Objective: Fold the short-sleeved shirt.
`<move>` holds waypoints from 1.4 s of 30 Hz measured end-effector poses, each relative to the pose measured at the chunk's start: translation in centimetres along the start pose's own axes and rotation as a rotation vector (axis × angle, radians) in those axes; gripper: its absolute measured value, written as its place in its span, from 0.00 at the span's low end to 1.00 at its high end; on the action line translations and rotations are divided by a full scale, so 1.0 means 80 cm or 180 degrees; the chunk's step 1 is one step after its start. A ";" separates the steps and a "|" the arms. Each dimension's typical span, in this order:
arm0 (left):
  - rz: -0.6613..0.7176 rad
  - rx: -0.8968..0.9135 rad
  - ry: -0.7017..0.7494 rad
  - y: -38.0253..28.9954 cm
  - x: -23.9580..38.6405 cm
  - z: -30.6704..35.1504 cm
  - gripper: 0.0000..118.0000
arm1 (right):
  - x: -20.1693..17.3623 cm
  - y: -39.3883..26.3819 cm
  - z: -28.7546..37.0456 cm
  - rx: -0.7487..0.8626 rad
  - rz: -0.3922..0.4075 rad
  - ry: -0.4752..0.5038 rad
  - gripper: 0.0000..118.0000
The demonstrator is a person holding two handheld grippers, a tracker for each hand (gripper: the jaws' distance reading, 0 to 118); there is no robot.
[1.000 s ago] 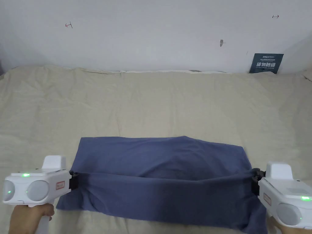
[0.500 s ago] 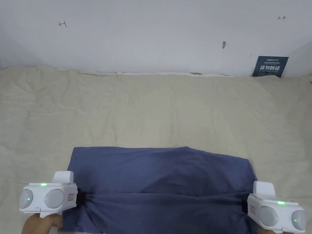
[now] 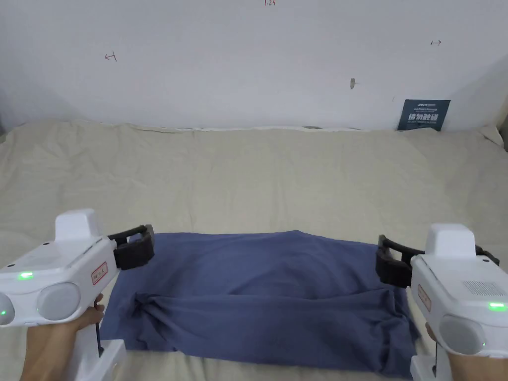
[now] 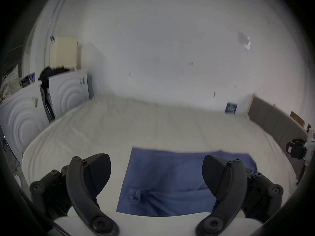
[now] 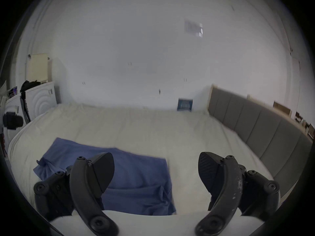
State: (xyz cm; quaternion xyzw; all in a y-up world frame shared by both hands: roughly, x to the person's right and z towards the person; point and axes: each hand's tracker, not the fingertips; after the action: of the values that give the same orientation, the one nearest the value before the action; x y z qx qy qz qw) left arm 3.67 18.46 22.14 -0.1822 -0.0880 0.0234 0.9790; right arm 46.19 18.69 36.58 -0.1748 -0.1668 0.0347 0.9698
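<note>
left gripper [image 3: 141, 243]: at about 8 o'clock in the head view, lifted just off the shirt's left edge; jaws spread wide with nothing between them, as the left gripper view [image 4: 156, 175] confirms.
shirt [image 3: 263, 297]: blue, lying on the cream bed sheet [image 3: 258, 173] at 6 o'clock, near the front edge; it reads as a wide band with a near layer doubled over the far one.
left pucker [image 3: 149, 305]: a small bunched knot of cloth at 7 o'clock, a likely mark of a pinch.
handling: thin, soft, light knit by the look of it; it should sag and crease freely and will not hold a line unless laid down flat.
where to hold: i'd judge the two short ends best, pinching through all layers at the corners so the fold travels as one.
right gripper [image 3: 387, 260]: at about 4 o'clock, just off the shirt's right edge; jaws parted and empty, seen also in the right gripper view [image 5: 156, 173].
risk: the rumpled right corner [image 3: 397, 347] may drag askew.
</note>
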 end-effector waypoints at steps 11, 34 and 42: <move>-0.0281 0.0711 0.0004 -0.025 0.036 0.097 0.00 | -0.017 0.003 0.111 0.0469 -0.0144 0.0051 0.01; 0.0707 -0.1875 0.0022 -0.114 -0.081 -0.103 0.73 | 0.007 -0.025 0.071 0.0141 -0.0268 0.0014 0.01; 0.0350 -0.2337 0.0319 -0.170 -0.090 -0.141 0.64 | 0.007 -0.046 0.030 -0.0144 -0.0259 -0.0036 0.01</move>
State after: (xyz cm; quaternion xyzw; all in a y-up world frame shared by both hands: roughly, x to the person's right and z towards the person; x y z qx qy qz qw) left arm -1.15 1.26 15.48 -0.5266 -0.0326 0.0339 0.8488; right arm 45.98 16.13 40.19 -0.1895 -0.1800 -0.0075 0.9652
